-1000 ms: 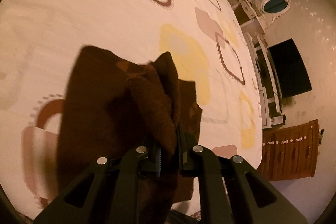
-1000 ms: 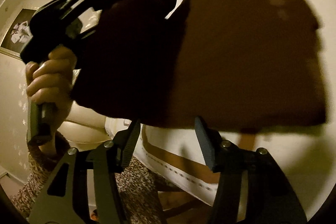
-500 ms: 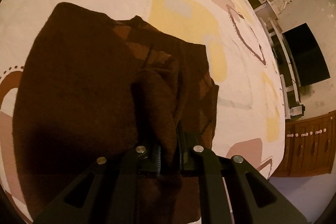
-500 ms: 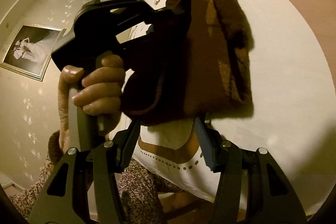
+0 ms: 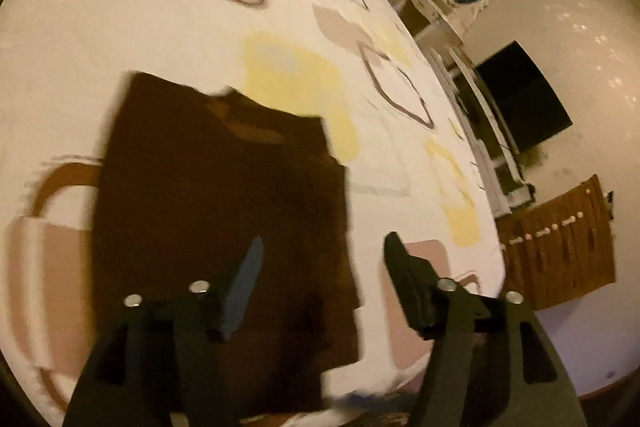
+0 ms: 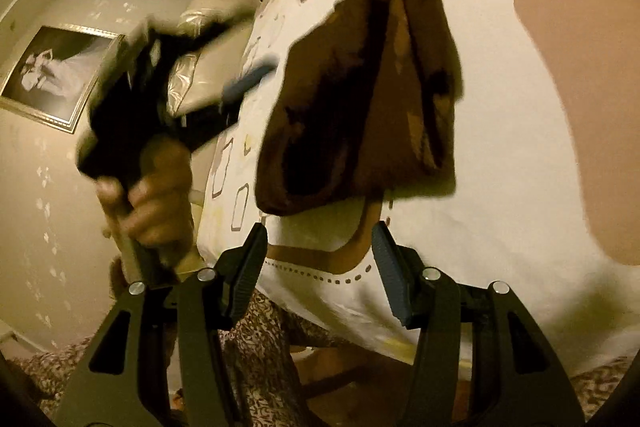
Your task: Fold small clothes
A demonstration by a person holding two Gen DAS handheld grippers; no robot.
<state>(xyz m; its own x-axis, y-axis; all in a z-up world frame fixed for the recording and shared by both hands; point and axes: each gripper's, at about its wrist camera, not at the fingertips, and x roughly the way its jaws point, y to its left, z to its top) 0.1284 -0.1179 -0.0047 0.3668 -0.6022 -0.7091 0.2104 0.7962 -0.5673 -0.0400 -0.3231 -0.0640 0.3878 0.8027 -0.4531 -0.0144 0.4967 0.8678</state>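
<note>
A dark brown knitted garment lies folded and flat on the patterned bed sheet. It also shows in the right wrist view as a folded stack near the sheet's edge. My left gripper is open and empty, raised just above the garment's near right edge. In the right wrist view the left gripper is a blurred black shape held in a hand, left of the garment. My right gripper is open and empty, a little short of the garment's near edge.
The bed's edge drops off to the right, with a wooden cabinet and a dark TV screen beyond. A pillow lies at the bed's far left. The person's patterned clothing is below the right gripper.
My left gripper has opened and let go of the brown garment, which now lies flat and folded on the sheet. The left gripper has pulled back and up, blurred by motion.
</note>
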